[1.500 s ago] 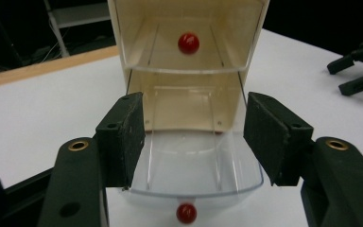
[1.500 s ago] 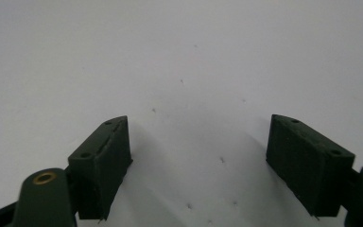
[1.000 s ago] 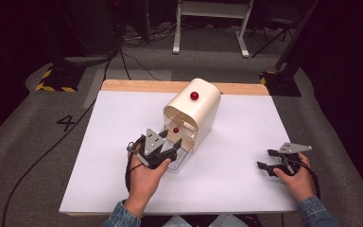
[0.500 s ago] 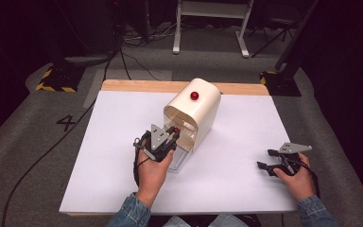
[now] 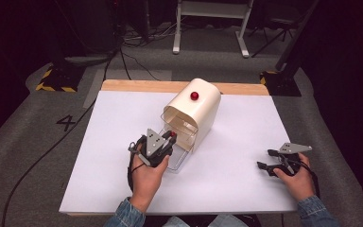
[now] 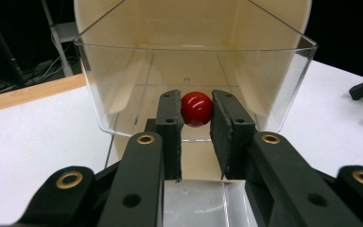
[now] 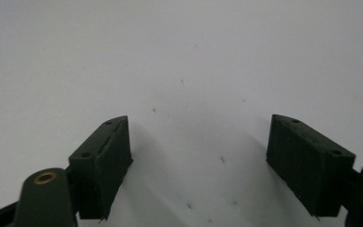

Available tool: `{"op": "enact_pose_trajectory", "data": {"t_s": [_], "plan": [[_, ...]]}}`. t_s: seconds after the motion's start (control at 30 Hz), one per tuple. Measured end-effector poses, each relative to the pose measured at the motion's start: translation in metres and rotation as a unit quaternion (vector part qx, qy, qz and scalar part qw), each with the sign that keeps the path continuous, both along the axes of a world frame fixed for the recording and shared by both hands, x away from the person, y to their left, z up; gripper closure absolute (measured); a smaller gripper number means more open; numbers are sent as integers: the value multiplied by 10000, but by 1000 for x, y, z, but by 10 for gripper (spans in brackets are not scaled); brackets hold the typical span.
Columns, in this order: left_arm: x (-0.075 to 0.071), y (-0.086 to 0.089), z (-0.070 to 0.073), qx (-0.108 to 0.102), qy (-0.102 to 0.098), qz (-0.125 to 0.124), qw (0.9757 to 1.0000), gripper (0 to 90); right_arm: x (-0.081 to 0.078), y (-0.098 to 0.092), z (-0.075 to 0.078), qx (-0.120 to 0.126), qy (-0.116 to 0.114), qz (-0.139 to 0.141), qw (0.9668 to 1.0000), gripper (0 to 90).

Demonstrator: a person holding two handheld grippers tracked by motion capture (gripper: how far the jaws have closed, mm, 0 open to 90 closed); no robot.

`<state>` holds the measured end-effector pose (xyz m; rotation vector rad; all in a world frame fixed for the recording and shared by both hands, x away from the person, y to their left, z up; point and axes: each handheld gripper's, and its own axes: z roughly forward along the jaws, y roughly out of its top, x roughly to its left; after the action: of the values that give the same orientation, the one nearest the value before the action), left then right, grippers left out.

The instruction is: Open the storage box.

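A cream, round-topped box (image 5: pixel 203 111) stands mid-table with a red knob (image 5: pixel 194 95) on its top. A clear plastic tray (image 5: pixel 179 156) sticks out of its open front toward me. My left gripper (image 5: pixel 171 137) is at that front, shut on a small red ball (image 6: pixel 196 109) that sits against the clear tray wall (image 6: pixel 123 85). Both pads (image 6: pixel 170 118) press the ball's sides. Whether the ball is fixed to the tray I cannot tell. My right gripper (image 5: pixel 264 159) rests on the white table at the right, with open jaws and nothing between its pads (image 7: pixel 106 156).
The white tabletop (image 5: pixel 246 123) has a wooden strip (image 5: pixel 137 86) along its far edge. Beyond it the dark floor holds cables (image 5: pixel 127 52), a yellow-black striped base (image 5: pixel 52 85) and a white stand (image 5: pixel 210 23).
My left gripper moved slightly forward to the box's front, and its jaws went from wide apart to shut on the red ball. The right hand stayed put.
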<state>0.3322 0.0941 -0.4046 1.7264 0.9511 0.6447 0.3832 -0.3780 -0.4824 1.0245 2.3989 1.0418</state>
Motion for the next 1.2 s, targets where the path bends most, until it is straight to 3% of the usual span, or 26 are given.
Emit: {"op": "enact_pose_trajectory", "data": {"t_s": [0.7, 1.07, 1.1, 1.2], "plan": [[-43, 25, 3, 116, 112, 40, 9999, 740, 0, 0, 0, 7, 0, 6, 10000, 228], [-50, 28, -4, 74, 156, 72, 9998, 731, 0, 0, 0, 7, 0, 7, 10000, 228], [-52, 27, -5, 78, 169, 105, 9998, 606, 0, 0, 0, 6, -1, 5, 10000, 228], [-55, 27, -6, 95, 218, 66, 9997, 572, 0, 0, 0, 8, 5, 2, 10000, 228]]}}
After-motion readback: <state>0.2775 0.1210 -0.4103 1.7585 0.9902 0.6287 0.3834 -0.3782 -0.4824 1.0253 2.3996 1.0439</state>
